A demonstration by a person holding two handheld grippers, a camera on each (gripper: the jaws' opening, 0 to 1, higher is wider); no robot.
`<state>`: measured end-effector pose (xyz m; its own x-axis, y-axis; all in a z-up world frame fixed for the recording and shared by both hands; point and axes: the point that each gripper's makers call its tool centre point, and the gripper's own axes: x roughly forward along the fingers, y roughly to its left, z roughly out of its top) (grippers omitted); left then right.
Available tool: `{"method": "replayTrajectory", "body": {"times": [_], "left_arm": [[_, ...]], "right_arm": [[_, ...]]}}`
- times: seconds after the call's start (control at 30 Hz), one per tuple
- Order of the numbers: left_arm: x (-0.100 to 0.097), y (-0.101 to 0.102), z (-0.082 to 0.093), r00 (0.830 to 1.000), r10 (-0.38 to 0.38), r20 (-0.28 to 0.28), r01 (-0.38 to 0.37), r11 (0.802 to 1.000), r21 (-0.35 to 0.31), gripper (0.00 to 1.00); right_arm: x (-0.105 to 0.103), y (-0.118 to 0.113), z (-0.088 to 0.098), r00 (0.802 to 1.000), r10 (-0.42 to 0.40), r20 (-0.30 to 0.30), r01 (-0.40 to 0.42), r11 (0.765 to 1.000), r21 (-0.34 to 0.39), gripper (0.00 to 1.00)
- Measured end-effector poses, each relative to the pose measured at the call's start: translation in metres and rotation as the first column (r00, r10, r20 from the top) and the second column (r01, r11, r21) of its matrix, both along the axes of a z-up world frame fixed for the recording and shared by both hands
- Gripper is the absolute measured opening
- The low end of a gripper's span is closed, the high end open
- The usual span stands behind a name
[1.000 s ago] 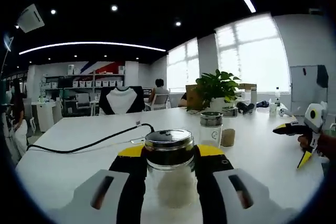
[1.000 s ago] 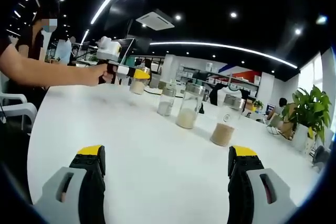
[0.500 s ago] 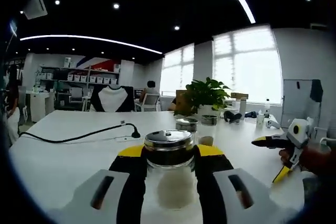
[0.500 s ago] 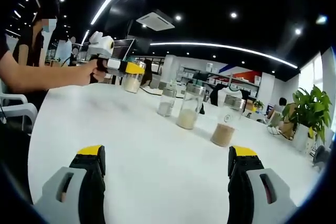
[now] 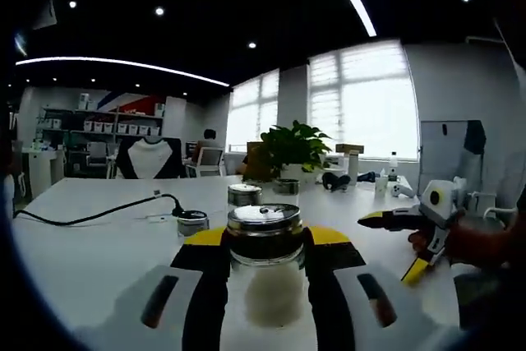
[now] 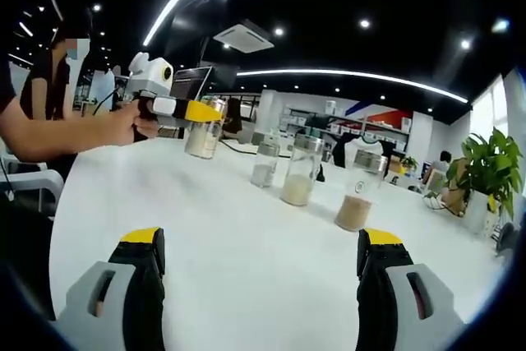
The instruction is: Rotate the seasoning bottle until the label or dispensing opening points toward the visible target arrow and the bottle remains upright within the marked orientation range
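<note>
My left gripper (image 5: 265, 265) is shut on a glass seasoning bottle (image 5: 265, 273) with a steel lid and pale powder inside, held upright above the white table (image 5: 90, 252). In the right gripper view the same bottle (image 6: 200, 139) hangs in the left gripper (image 6: 201, 113) at the far left, a person's hand around the handle. My right gripper (image 6: 259, 277) stands open over bare table (image 6: 246, 260), nothing between its jaws. It also appears at the right of the left gripper view as the right gripper (image 5: 394, 240), open.
Three more jars stand in a row: a small one (image 6: 265, 163), a taller one with pale powder (image 6: 299, 170), one with brown powder (image 6: 357, 191). A black cable (image 5: 90, 213) lies on the table. A potted plant (image 5: 288, 154) stands at the far end.
The left gripper has swung with the bottle, so its view has panned right. In the right gripper view the held bottle sits slightly lower and nearer. The right gripper has stayed open.
</note>
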<state>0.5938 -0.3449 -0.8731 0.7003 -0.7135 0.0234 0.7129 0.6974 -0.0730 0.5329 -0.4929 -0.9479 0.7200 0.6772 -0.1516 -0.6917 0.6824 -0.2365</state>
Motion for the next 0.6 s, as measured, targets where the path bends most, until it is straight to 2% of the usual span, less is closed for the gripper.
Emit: {"method": "replayTrajectory", "body": {"times": [0.17,0.43,0.6], "left_arm": [[-0.010,-0.003,-0.002,1.000,-0.008,0.015,0.008,0.999,0.034,0.37],[-0.031,-0.016,-0.004,0.999,-0.051,0.019,0.051,0.998,0.030,0.37],[-0.035,-0.020,-0.010,0.998,-0.059,-0.001,0.059,0.998,0.021,0.37]], "right_arm": [[0.000,0.000,-0.001,1.000,0.001,0.001,-0.001,1.000,-0.005,0.99],[-0.002,0.003,-0.001,1.000,0.017,0.004,-0.017,1.000,-0.011,0.98],[-0.002,0.003,-0.001,1.000,0.016,0.001,-0.016,1.000,-0.007,0.98]]}}
